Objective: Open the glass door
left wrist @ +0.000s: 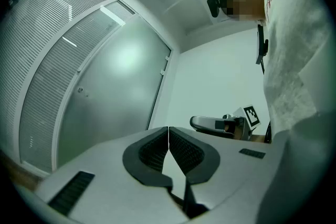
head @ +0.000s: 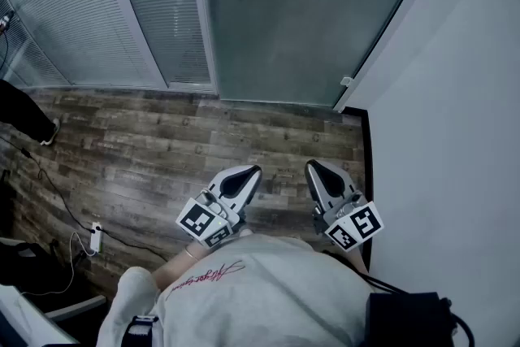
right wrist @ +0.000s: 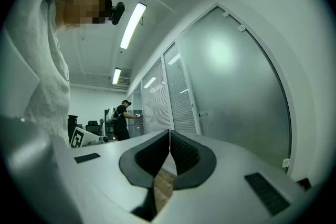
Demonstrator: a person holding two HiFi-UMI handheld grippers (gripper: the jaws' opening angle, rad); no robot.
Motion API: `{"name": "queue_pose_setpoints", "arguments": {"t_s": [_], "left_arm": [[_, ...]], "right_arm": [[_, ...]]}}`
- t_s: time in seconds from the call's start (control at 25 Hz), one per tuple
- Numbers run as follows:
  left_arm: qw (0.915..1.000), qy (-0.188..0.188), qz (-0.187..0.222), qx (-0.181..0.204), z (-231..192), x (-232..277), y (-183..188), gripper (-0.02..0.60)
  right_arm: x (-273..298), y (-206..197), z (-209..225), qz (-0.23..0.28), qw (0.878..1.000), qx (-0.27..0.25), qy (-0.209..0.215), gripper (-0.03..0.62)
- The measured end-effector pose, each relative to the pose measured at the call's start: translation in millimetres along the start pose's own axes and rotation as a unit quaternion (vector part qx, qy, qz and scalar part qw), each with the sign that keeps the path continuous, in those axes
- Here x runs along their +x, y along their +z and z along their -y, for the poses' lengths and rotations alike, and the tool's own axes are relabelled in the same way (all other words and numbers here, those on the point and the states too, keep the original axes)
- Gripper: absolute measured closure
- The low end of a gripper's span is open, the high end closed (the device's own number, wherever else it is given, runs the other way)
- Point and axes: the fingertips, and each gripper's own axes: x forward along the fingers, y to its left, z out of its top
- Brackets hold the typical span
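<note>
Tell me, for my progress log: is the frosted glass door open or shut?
Shut. The glass door lies in line with the blinds panel beside it, no gap at the frame.

The frosted glass door (head: 301,12) stands ahead, slatted glass panels (head: 122,4) to its left, plain wall (head: 455,134) right, wooden plank floor (head: 162,150) before it.

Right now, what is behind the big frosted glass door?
Nothing clear. The frosted grey glass door shows only a hazy light patch on its surface. The frosting hides whatever lies behind it.
</note>
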Motion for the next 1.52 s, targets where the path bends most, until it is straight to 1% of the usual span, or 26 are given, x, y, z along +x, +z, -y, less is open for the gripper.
{"name": "queue_pose_setpoints", "arguments": {"t_s": [0.44,0.52,0.64,0.72,0.88,1.0,1.12,1.28,1.44,1.52], "left_arm": [[1.0000,0.001,0.001,0.008,-4,-5,8,0.563],[1.0000,0.003,0.002,0.009,-5,-6,9,0.563],[1.0000,0.005,0.001,0.006,-7,-6,8,0.563],[1.0000,0.005,0.001,0.005,-7,-5,8,0.563],[1.0000,0.006,-0.003,0.006,-5,-9,6,0.563],[0.9999,0.014,-0.003,0.005,-11,-9,3,0.563],[0.9997,0.023,0.000,0.008,-17,-4,3,0.563],[0.9994,0.030,-0.001,0.020,-27,-2,8,0.563],[0.9986,0.045,-0.002,0.027,-50,5,12,0.563],[0.9982,0.052,0.000,0.032,-62,10,14,0.563]], "right_arm": [[13,2,-12,-0.006,1.000,-0.005,0.011,0.572],[14,6,-14,-0.001,1.000,-0.017,0.014,0.572],[15,8,-15,0.001,0.999,-0.041,0.006,0.572],[14,7,-14,0.004,1.000,-0.029,0.003,0.572],[8,3,-10,0.013,1.000,0.016,0.002,0.572],[9,1,-2,0.017,0.999,0.032,0.000,0.572],[13,-1,2,0.015,0.999,0.035,0.011,0.572],[27,-3,5,0.010,0.999,0.033,0.022,0.572],[52,-4,17,0.011,0.998,0.045,0.033,0.572],[66,-2,22,0.011,0.999,0.035,0.040,0.572]]}}
